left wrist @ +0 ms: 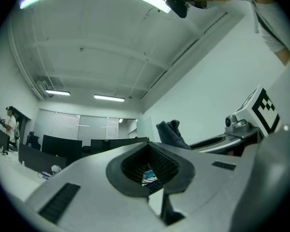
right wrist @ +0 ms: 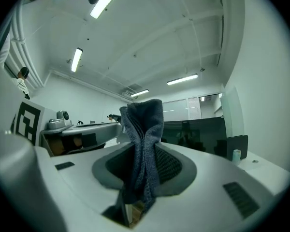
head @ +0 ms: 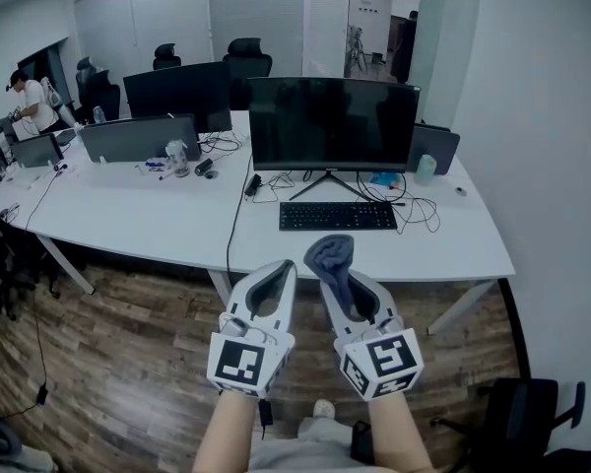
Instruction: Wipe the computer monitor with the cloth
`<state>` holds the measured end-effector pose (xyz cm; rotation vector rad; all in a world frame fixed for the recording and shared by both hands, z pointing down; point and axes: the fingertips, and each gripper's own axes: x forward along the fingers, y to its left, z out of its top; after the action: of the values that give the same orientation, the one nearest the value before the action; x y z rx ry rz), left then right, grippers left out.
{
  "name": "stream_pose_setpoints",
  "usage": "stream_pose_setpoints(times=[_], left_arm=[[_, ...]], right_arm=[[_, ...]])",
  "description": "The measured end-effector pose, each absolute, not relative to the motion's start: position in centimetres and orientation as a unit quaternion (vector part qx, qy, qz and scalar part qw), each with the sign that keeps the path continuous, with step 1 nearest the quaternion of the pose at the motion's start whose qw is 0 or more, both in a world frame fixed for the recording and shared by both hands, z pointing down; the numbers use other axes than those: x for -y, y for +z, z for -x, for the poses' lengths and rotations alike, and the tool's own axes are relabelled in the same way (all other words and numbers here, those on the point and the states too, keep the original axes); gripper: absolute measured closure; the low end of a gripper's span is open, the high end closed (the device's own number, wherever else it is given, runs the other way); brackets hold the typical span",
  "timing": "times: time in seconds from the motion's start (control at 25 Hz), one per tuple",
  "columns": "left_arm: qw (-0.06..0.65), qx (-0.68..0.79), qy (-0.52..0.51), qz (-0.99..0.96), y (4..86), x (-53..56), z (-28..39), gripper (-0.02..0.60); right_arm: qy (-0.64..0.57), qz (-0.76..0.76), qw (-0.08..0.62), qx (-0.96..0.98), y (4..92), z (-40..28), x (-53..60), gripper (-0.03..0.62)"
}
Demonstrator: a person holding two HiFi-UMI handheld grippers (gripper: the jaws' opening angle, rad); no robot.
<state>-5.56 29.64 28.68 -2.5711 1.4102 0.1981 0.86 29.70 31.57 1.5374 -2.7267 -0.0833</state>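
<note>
The white desk [head: 128, 215] holds a monitor [head: 332, 124], keyboard [head: 338, 215] and cables [head: 421, 211].

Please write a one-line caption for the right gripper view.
Right gripper shut on a dark cloth, facing the unlit monitor.

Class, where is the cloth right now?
Head view: the cloth is pinched in the right gripper, lower centre, beside the left gripper and nearer than the keyboard.
</note>
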Motion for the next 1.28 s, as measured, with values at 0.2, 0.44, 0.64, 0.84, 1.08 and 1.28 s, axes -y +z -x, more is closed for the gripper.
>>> stream_pose_setpoints(times=[0.2, 0.44, 0.64, 0.84, 1.08, 1.28], left_arm=[[0.098, -0.493, 0.074, 0.862, 28.2, -26.7, 4.8, 0.572], [0.100, -0.518, 0.068, 0.847, 27.5, -22.7, 3.7, 0.574], [0.103, -0.523, 0.076, 0.843, 27.6, -20.0, 2.2, 0.574], [0.097, -0.540, 0.076, 0.832, 27.8, -18.5, 1.8, 0.574], [0.096, -0.545, 0.080, 0.829, 28.9, -17.1, 1.8, 0.572], [0.092, -0.554, 0.083, 0.823, 29.2, -16.0, 1.8, 0.574]], right_arm=[[-0.024, -0.481, -0.002, 0.876, 31.1, -2.3, -26.6, 0.473], [-0.029, -0.467, 0.000, 0.884, 31.0, -3.9, -23.2, 0.473], [-0.027, -0.457, -0.001, 0.889, 31.0, -5.6, -20.5, 0.474], [-0.024, -0.449, -0.002, 0.893, 31.4, -6.7, -18.9, 0.474], [-0.018, -0.435, -0.001, 0.900, 32.2, -6.6, -17.5, 0.474], [-0.014, -0.426, 0.002, 0.905, 32.7, -6.7, -16.3, 0.473]])
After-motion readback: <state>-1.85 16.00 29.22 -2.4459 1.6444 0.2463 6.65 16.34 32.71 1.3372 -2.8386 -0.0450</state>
